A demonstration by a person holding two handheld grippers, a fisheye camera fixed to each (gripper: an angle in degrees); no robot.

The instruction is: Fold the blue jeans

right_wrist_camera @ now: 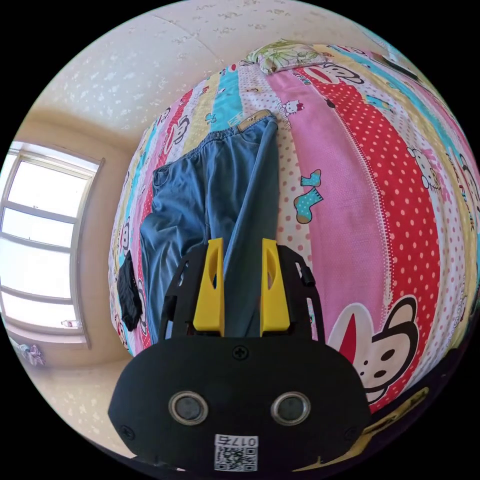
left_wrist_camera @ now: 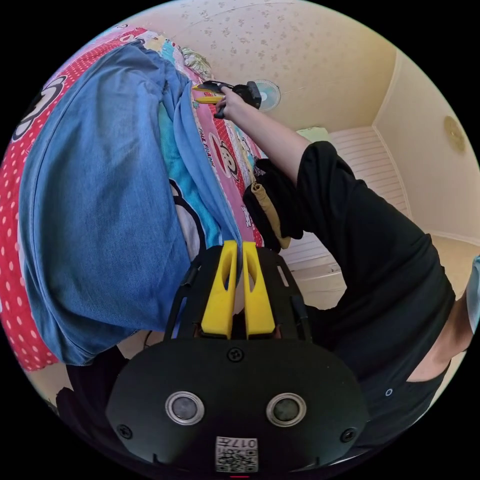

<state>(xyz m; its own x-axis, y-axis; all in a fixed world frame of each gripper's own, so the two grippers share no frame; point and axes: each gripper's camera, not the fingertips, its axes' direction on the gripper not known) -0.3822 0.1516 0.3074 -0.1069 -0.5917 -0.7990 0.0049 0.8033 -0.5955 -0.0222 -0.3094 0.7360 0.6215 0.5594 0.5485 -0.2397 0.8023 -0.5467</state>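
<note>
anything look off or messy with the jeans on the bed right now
Nothing damaged. The blue jeans lie on the patterned bedspread with one long edge lifted into a raised ridge, running toward the right gripper, whose jaws stand apart. A dark garment sits near the bed's edge.

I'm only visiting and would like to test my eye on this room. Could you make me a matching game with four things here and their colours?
Things:
1. jeans
2. tongs of the right gripper
3. the person's sleeve
4. sock printed on the bedsheet

Colours:
A. black
B. teal with pink cuffs
C. yellow
D. blue

Pairs: 1-D, 2-C, 3-A, 4-B
</note>
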